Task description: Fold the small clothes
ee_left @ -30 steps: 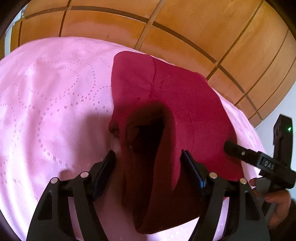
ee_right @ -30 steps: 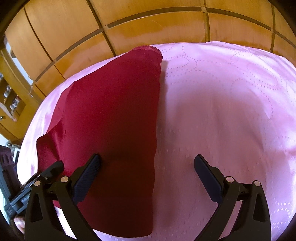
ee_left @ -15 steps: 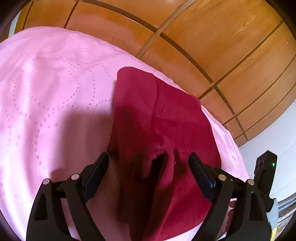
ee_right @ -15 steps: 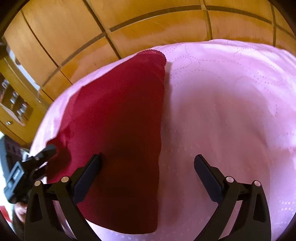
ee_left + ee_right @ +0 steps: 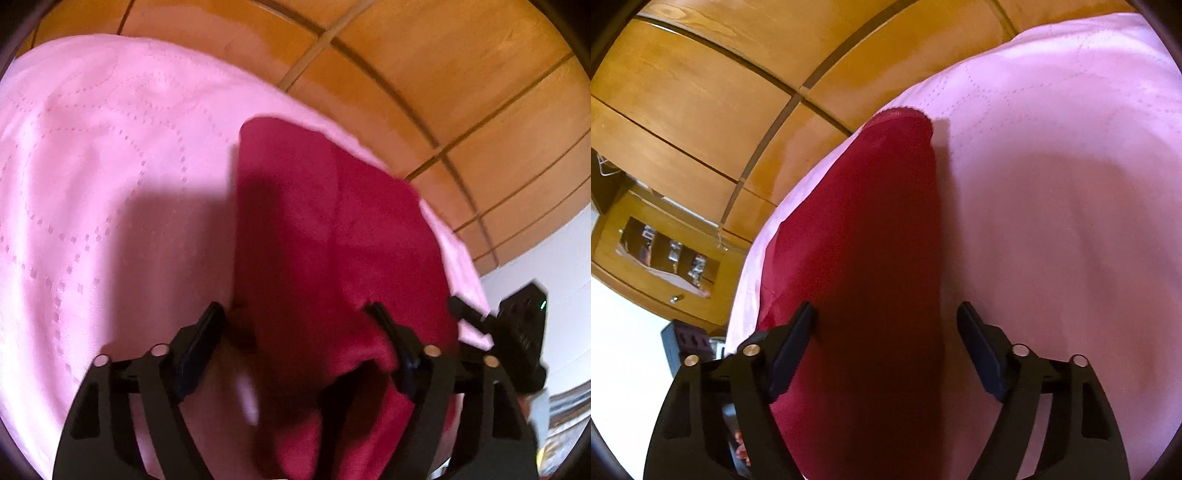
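Note:
A dark red garment [image 5: 325, 236] lies folded lengthwise on the pink quilted bedspread [image 5: 92, 166]. My left gripper [image 5: 295, 317] is open, its jaws straddling the garment's near end, where a fold of cloth bunches up close to the lens. The right gripper shows at the right edge of the left wrist view [image 5: 517, 332]. In the right wrist view the garment [image 5: 871, 258] runs away from me as a long strip. My right gripper [image 5: 886, 317] is open, its jaws on either side of the garment's near right edge. The cloth passes under both grippers.
Orange wooden wardrobe panels [image 5: 424, 74] stand behind the bed. A wooden shelf unit with small items [image 5: 665, 254] stands at the left in the right wrist view. The bedspread [image 5: 1071, 184] stretches to the right.
The lifted fold of the garment has dropped and flattened in front of my left gripper. My right gripper moved left over the garment's edge and its jaws narrowed somewhat.

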